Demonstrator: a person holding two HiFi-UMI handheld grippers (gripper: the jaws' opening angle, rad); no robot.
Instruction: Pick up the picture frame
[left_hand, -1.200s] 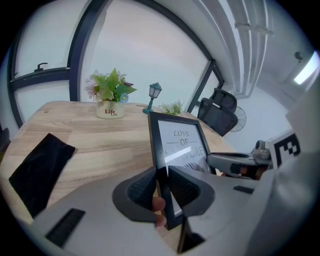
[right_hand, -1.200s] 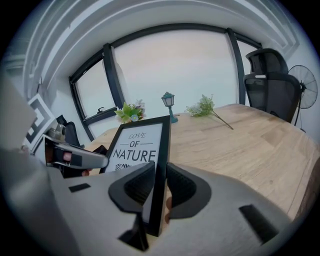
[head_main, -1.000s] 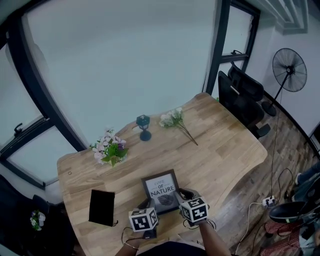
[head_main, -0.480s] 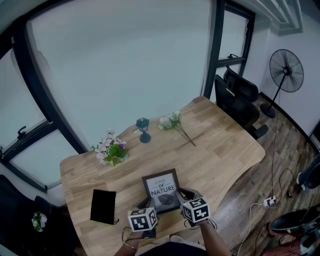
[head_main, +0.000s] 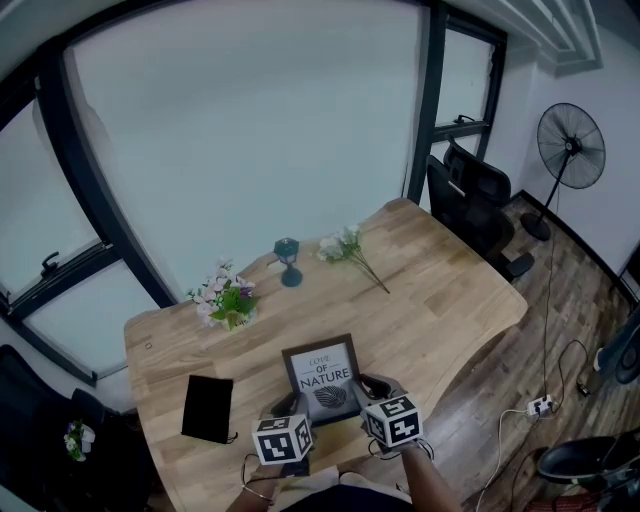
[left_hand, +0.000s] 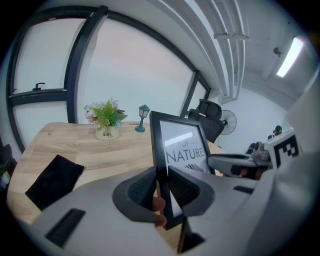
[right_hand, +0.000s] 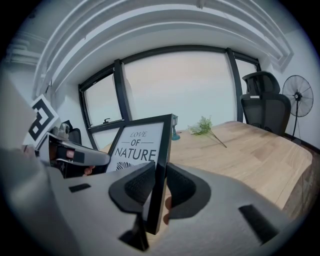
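Note:
A black picture frame (head_main: 326, 376) with the print "LOVE OF NATURE" hangs above the near edge of the wooden table (head_main: 430, 300), tilted upright. My left gripper (head_main: 292, 405) is shut on the frame's left edge, and in the left gripper view the frame (left_hand: 179, 145) stands between the pads (left_hand: 140, 186) of that gripper (left_hand: 161, 185). My right gripper (head_main: 365, 392) is shut on the right edge; the right gripper view shows the frame (right_hand: 142, 147) edge-on within this gripper (right_hand: 159, 186).
A black notebook (head_main: 208, 408) lies at the table's near left. Further back stand a small flower pot (head_main: 225, 303), a teal lantern figure (head_main: 289, 260) and a loose flower sprig (head_main: 350, 250). An office chair (head_main: 480, 200) and a fan (head_main: 570, 140) stand at the right.
Both grippers have risen with the frame held between them, lifting it higher off the table. The head view has shifted a little.

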